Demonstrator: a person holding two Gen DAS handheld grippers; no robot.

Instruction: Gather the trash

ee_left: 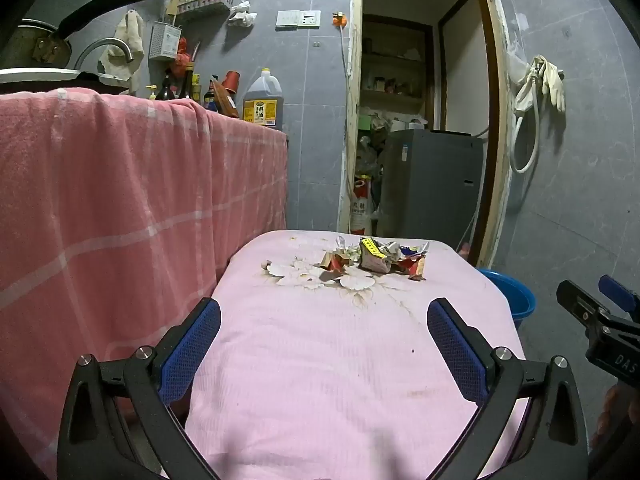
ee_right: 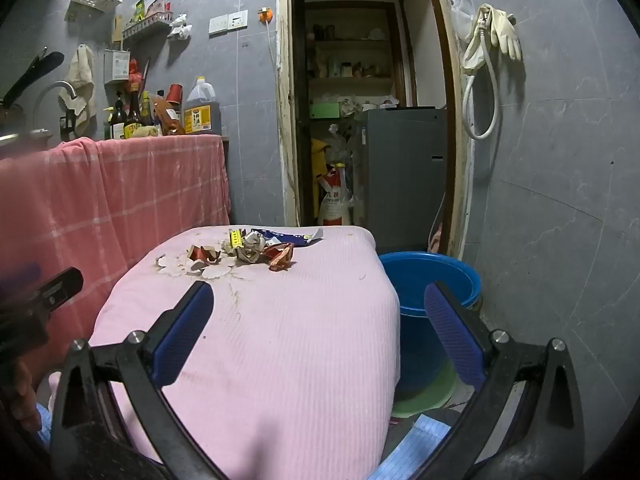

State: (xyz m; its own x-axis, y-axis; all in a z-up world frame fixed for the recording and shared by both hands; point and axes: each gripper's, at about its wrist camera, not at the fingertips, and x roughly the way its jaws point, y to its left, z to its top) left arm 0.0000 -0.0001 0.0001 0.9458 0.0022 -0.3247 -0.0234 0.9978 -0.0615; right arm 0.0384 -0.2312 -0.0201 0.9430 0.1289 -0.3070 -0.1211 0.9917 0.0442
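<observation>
A heap of crumpled wrappers and paper scraps (ee_left: 374, 258) lies near the far edge of a small table under a pink cloth (ee_left: 320, 360). In the right wrist view the same trash heap (ee_right: 252, 250) sits far ahead, left of centre. My left gripper (ee_left: 324, 312) stands open over the near half of the cloth, nothing between its blue pads. My right gripper (ee_right: 319, 296) is open too, hovering at the table's right edge, its right finger (ee_right: 452, 332) in front of a blue bucket (ee_right: 430, 280). The right gripper's body (ee_left: 600, 320) shows at the left view's right edge.
A counter draped in pink checked cloth (ee_left: 120, 200) stands at the left, with bottles and an oil jug (ee_left: 262, 100) on top. The blue bucket (ee_left: 516, 292) sits on the floor right of the table, over a green basin (ee_right: 428, 396). An open doorway with a grey appliance (ee_right: 400, 172) lies behind.
</observation>
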